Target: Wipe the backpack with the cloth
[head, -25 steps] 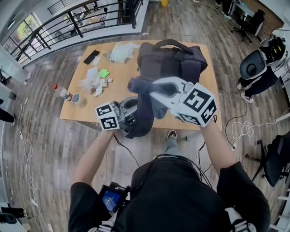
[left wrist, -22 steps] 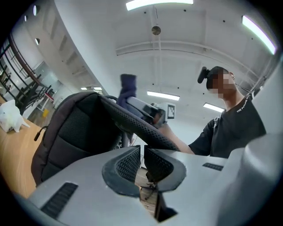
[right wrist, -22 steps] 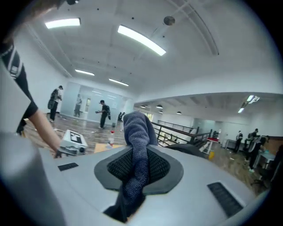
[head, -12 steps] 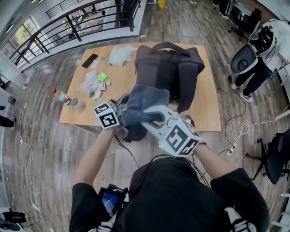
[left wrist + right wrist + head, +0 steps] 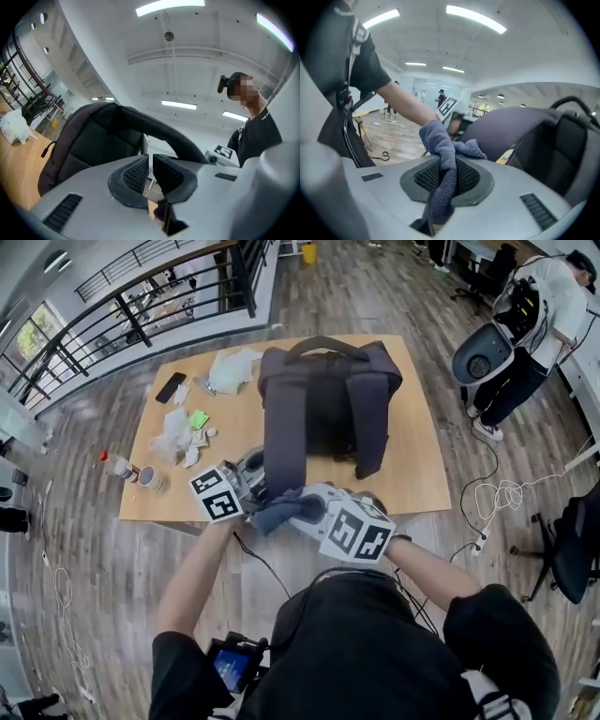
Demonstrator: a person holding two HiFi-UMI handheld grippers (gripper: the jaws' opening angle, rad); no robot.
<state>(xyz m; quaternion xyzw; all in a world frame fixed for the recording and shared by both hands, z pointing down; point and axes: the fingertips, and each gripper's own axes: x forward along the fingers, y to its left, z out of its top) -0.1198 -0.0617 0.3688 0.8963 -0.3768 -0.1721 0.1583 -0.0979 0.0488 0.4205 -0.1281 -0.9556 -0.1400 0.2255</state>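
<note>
Head view: bag point(image 5: 323, 404) lies straps-up on the surface point(image 5: 422, 465). Right tongs point(image 5: 298, 504) clamp the cloth point(image 5: 278, 514) at the bag's near edge, prob. ready to wipe there. Left tongs point(image 5: 255, 470) sit by the near-left strap point(image 5: 281, 427), likely to steady it. Cup point(image 5: 150, 477), bottle point(image 5: 117, 466) and phone point(image 5: 170, 387) are well left, no obstacle. Left gripper view: tongs closed, nothing plainly between them, strap arching ahead. Right gripper view: cloth pinched betw. the pads, bag just beyond.

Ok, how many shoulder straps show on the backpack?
2: one strap runs toward the cloth at the table's near edge; the other strap lies beside it, ending shorter.
</note>
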